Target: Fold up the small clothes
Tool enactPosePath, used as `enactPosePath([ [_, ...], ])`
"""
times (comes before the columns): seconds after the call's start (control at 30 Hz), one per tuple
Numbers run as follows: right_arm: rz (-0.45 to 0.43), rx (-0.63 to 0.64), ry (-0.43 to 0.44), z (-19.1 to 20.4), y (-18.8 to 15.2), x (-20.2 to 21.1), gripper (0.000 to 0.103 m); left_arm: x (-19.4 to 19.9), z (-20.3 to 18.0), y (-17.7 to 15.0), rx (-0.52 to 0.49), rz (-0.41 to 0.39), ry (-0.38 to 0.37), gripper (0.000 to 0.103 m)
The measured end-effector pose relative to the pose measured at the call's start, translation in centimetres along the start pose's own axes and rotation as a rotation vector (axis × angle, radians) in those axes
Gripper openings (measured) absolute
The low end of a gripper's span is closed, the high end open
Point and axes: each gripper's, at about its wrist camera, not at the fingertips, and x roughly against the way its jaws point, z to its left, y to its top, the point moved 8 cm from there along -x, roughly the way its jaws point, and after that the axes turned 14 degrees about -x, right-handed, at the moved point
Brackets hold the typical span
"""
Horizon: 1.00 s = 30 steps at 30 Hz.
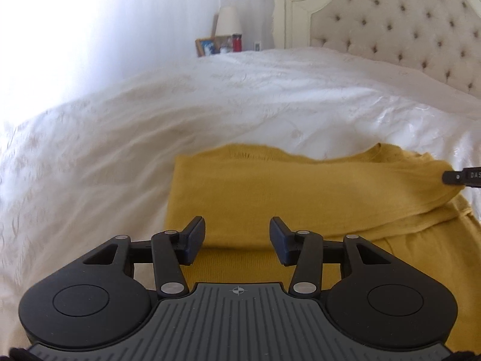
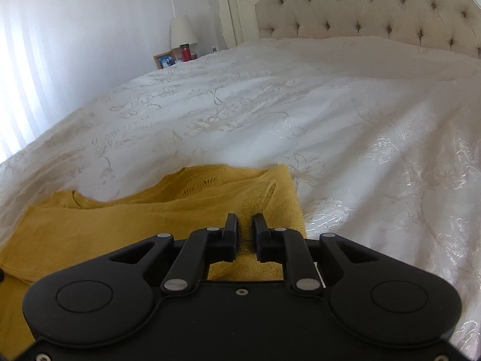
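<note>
A mustard yellow knit garment (image 1: 300,192) lies partly folded on the white bedspread (image 1: 150,114). My left gripper (image 1: 237,234) is open and empty, its jaws wide apart just above the garment's near part. My right gripper (image 2: 246,228) is shut on a raised fold of the garment (image 2: 150,219) at its right edge; fabric shows pinched between the narrow jaws. The right gripper's tip also shows at the right edge of the left wrist view (image 1: 463,177), holding the lifted yellow fold.
The bed has a tufted cream headboard (image 2: 375,3) at the back. A nightstand at the far left holds a lamp (image 2: 182,33), a red bottle (image 2: 185,52) and a framed picture (image 2: 164,59). The embroidered bedspread (image 2: 300,114) stretches around the garment.
</note>
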Motion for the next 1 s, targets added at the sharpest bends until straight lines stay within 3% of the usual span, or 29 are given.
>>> enactPosePath([
  [0.17,0.014,-0.030,-0.097,-2.1,0.2,-0.5,0.036,-2.5,1.3,0.0,-0.003,0.028,0.053,0.049],
  [0.27,0.025,-0.051,-0.157,-3.5,0.1,-0.9,0.057,-4.4,2.5,-2.1,0.011,0.123,0.073,0.050],
  [0.4,0.065,-0.110,-0.163,-4.5,-0.4,-1.4,0.061,-4.9,4.1,-4.2,0.120,0.131,0.053,0.073],
  [0.47,0.075,-0.114,-0.161,-4.7,-0.9,-1.8,0.062,-5.0,4.6,-4.6,0.162,0.138,0.042,0.080],
  [0.67,0.071,-0.152,-0.128,-5.2,-1.5,-2.2,0.067,-5.1,4.3,-4.9,0.137,0.117,0.100,0.097],
  [0.8,0.060,-0.136,-0.096,-5.0,-1.8,-2.3,0.077,-5.1,4.8,-5.0,0.148,0.124,0.047,0.098],
  [0.93,0.051,-0.078,-0.059,-4.4,-2.4,-2.4,0.088,-4.8,4.8,-4.9,0.075,0.197,-0.074,0.097],
  [1.0,0.077,-0.087,-0.030,-4.5,-2.3,-2.2,0.091,-3.6,4.9,-5.1,0.050,0.215,-0.107,0.090],
])
